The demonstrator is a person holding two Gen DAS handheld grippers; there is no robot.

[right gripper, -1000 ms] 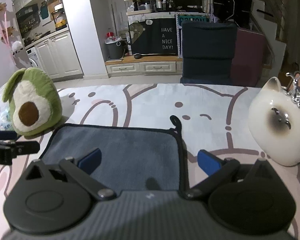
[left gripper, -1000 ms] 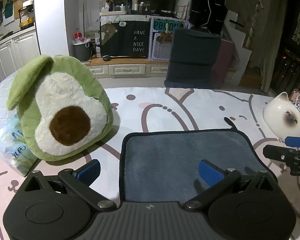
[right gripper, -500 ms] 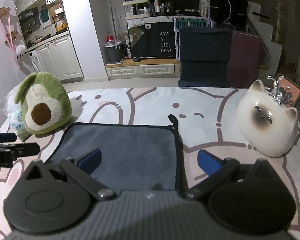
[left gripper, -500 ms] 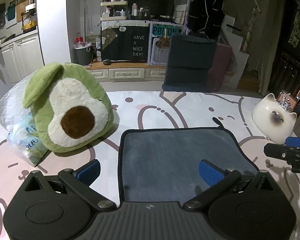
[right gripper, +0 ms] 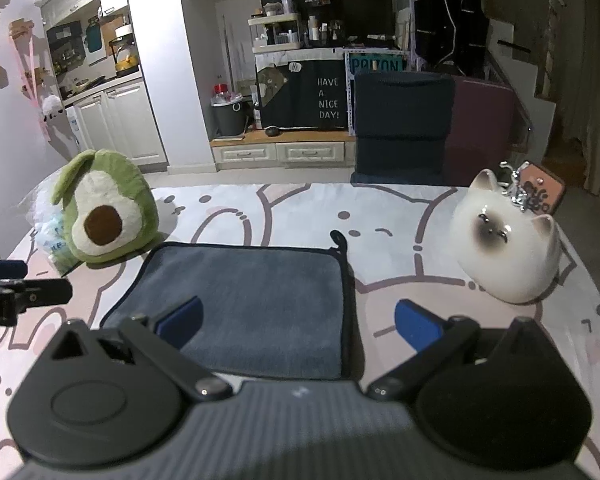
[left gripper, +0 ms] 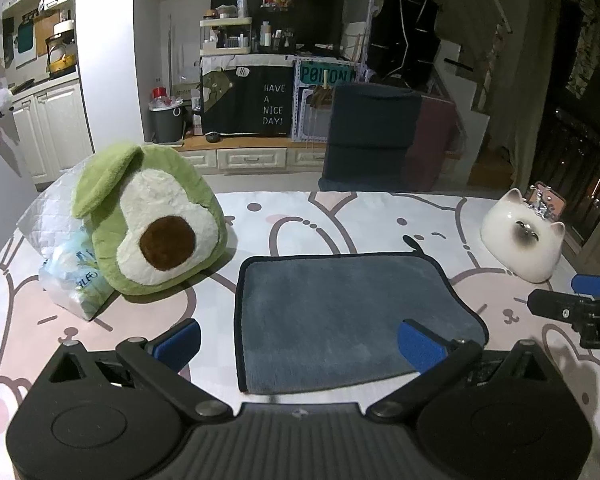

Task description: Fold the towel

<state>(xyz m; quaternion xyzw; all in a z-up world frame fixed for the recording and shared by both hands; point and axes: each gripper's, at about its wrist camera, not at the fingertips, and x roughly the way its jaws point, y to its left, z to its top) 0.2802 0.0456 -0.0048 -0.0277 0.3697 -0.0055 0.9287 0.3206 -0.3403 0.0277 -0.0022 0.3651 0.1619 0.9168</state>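
Note:
A grey-blue towel (left gripper: 340, 312) with a dark hem lies flat in a folded rectangle on the patterned tablecloth; it also shows in the right wrist view (right gripper: 252, 300). Its hanging loop (right gripper: 339, 238) sticks out at the far right corner. My left gripper (left gripper: 300, 344) is open and empty above the towel's near left part. My right gripper (right gripper: 298, 322) is open and empty above the towel's near right edge. Each gripper's fingertip shows at the side of the other's view.
A green avocado plush (left gripper: 152, 220) sits at the left with a plastic bag (left gripper: 74, 280) beside it. A white ceramic cat (right gripper: 504, 248) stands at the right, a small pink item (right gripper: 540, 192) behind it. Kitchen cabinets and a chair are beyond the table.
Both grippers have pulled back and up from the towel, so more of the table and towel shows. Both stay open. The towel has not moved.

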